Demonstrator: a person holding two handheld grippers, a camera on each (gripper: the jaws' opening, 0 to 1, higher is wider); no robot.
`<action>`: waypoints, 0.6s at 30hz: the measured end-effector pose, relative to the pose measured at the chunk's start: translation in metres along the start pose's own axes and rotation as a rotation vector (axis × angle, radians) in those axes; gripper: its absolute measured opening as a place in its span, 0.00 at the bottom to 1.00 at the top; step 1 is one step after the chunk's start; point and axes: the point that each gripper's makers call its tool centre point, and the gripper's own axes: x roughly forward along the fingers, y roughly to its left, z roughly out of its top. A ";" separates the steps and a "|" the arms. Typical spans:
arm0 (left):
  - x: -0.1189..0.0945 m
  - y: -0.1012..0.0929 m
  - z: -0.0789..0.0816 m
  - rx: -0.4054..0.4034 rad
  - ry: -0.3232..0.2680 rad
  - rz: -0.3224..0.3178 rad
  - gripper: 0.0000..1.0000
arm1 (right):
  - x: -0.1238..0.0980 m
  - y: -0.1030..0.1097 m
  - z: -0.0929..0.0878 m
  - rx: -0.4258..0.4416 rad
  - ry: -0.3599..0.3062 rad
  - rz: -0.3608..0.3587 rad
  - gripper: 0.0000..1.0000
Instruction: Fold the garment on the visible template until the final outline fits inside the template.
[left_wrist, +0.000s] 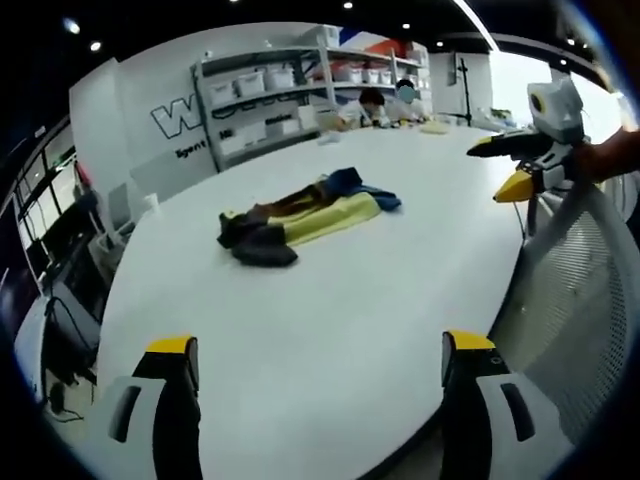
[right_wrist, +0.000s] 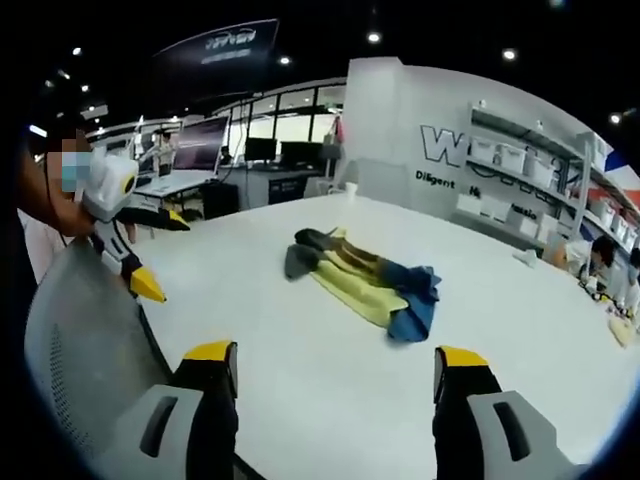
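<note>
On the white table (left_wrist: 330, 330), well out from both grippers, the garment (left_wrist: 305, 215) lies in a loose, bunched strip of yellow, blue, brown and dark grey cloth; no template outline can be made out under or around it in either view. The left gripper (left_wrist: 320, 350) has its jaws spread wide with nothing between them, and the right gripper (right_wrist: 335, 355) is likewise wide open and empty, both hanging back near the table edge beside a grey mesh chair back (right_wrist: 80, 330). From the left gripper view the right gripper also shows at the right side, held over the chair. The cloth looks light, soft and limp, so it should drape and slide easily on the smooth tabletop, and a pinch taken too deep could lift several layers at once. The sensible places to take hold are probably the outer ends of the strip, the blue end and the dark grey end, one per gripper, so it can be pulled flat before any fold. Shelves (left_wrist: 270, 85) with boxes stand beyond the table, and people sit at its far side.
</note>
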 end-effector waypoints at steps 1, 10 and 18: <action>0.000 0.000 0.002 -0.001 -0.001 -0.006 0.99 | 0.000 -0.001 0.002 -0.006 -0.001 -0.002 0.75; 0.013 0.003 0.029 0.009 -0.045 -0.077 0.95 | 0.013 -0.011 0.010 -0.002 0.001 0.007 0.73; 0.023 0.006 0.039 0.021 -0.056 -0.096 0.94 | 0.021 -0.019 0.019 -0.002 -0.012 0.002 0.75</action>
